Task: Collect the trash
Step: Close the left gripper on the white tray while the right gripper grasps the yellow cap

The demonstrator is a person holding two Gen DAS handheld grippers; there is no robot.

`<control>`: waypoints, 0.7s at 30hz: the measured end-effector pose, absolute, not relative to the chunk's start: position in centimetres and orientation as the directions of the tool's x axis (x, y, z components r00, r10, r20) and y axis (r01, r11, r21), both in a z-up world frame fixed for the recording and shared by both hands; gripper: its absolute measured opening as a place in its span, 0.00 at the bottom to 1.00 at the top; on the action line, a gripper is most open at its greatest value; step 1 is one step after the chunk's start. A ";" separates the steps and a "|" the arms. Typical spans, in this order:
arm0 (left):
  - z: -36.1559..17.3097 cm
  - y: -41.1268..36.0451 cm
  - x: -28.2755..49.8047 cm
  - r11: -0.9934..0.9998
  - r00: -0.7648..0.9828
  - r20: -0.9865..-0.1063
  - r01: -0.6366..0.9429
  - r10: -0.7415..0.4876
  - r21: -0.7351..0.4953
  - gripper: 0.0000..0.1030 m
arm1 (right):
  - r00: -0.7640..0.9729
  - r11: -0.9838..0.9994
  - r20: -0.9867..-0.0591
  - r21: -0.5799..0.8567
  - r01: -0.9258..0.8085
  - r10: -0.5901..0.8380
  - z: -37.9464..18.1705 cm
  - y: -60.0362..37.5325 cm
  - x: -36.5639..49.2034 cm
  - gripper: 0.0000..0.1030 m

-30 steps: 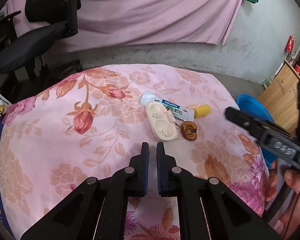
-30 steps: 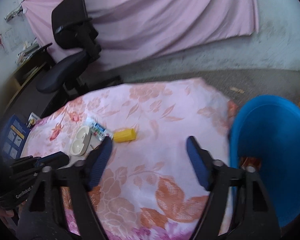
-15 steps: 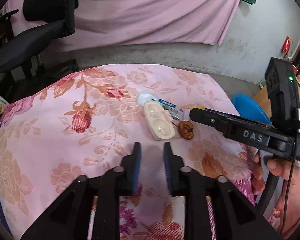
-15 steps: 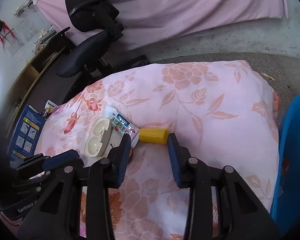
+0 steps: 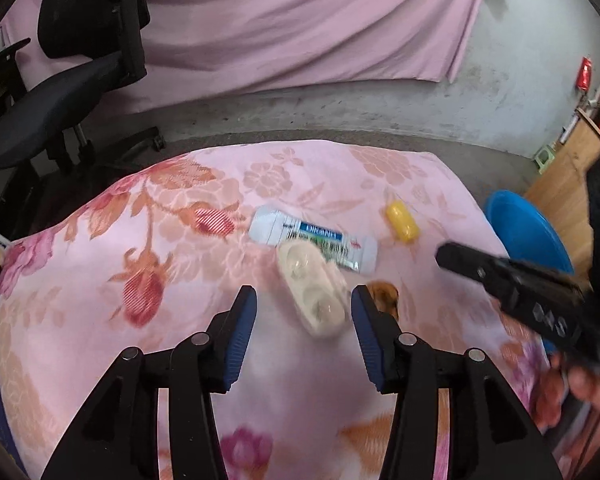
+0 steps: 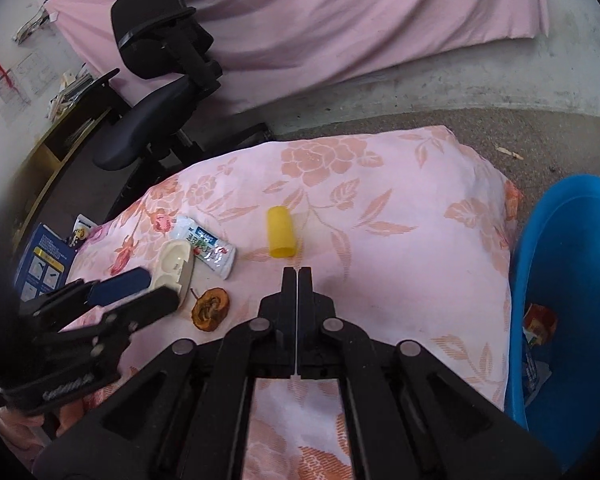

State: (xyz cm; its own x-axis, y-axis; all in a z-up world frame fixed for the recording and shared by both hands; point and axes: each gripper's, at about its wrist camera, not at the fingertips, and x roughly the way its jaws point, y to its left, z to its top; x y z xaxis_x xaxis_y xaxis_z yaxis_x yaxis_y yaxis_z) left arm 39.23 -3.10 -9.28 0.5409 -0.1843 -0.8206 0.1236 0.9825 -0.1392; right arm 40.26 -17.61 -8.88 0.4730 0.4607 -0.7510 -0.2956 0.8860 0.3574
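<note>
A cream plastic tray lies on the floral cloth, its near end between the fingers of my open left gripper. Behind it lies a white and blue sachet, with a yellow cap to the right. A brown fruit core sits beside the tray. My right gripper is shut and empty, just short of the yellow cap; its arm shows in the left wrist view.
A blue basin holding some wrappers stands off the table's right edge. A black office chair is behind the table at the left. A blue box lies at the left edge.
My left gripper has opened wide and moved forward around the cream tray. My right gripper has shut from open and drawn back from the yellow cap, which now lies turned.
</note>
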 end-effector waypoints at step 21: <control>-9.1 1.2 38.4 0.972 0.571 -0.793 0.038 -0.212 -0.233 0.27 | 0.399 0.837 -0.747 0.393 -0.380 0.532 -9.6 -14.0 42.8 0.50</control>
State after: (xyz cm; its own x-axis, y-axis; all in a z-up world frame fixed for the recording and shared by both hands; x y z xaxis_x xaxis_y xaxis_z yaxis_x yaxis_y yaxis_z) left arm 38.36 1.19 -9.09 0.5713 -0.2123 -0.7928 0.0380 0.9718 -0.2329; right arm 42.77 -14.02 -9.55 0.3986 0.5317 -0.7473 -0.3796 0.8374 0.3933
